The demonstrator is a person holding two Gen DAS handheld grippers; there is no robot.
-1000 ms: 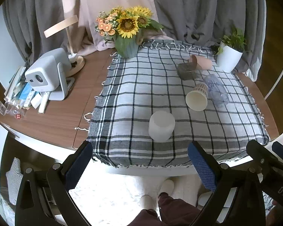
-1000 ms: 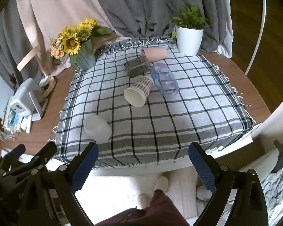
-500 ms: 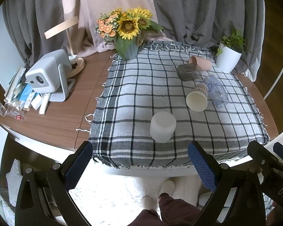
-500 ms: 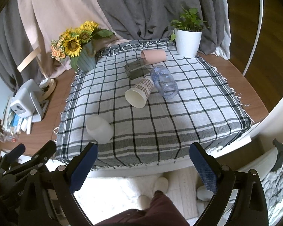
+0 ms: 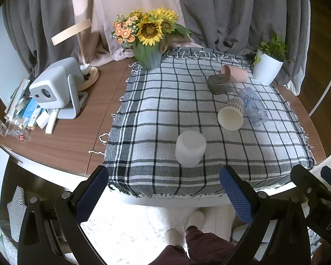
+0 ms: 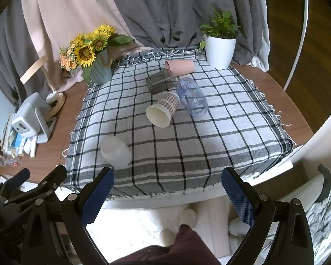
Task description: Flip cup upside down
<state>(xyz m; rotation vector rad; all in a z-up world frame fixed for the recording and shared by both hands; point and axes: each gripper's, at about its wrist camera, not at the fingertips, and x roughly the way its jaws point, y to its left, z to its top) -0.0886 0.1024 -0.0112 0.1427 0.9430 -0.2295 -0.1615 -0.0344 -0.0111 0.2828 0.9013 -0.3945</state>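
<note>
A frosted white cup [image 5: 190, 148] stands upside down near the front of the checked cloth [image 5: 165, 101]; it also shows in the right wrist view [image 6: 115, 152]. A paper cup [image 5: 231, 114] [image 6: 163, 111], a clear bluish cup [image 5: 252, 106] [image 6: 192, 99], a dark square cup [image 5: 221, 84] [image 6: 161, 81] and a pink cup [image 5: 235, 74] [image 6: 179, 66] lie on their sides further back. My left gripper [image 5: 163, 190] is open and empty, held off the table's front edge. My right gripper [image 6: 167, 190] is open and empty beside it.
A sunflower vase [image 5: 149, 53] stands at the cloth's back left, a white plant pot [image 5: 267, 68] at the back right. A grey projector [image 5: 55, 86], a lamp base [image 5: 90, 75] and small boxes sit on the wooden table at left. The person's legs and slippers are below.
Both grippers have drifted slightly back and up from the table; the view widens a little. The cups have not moved.
</note>
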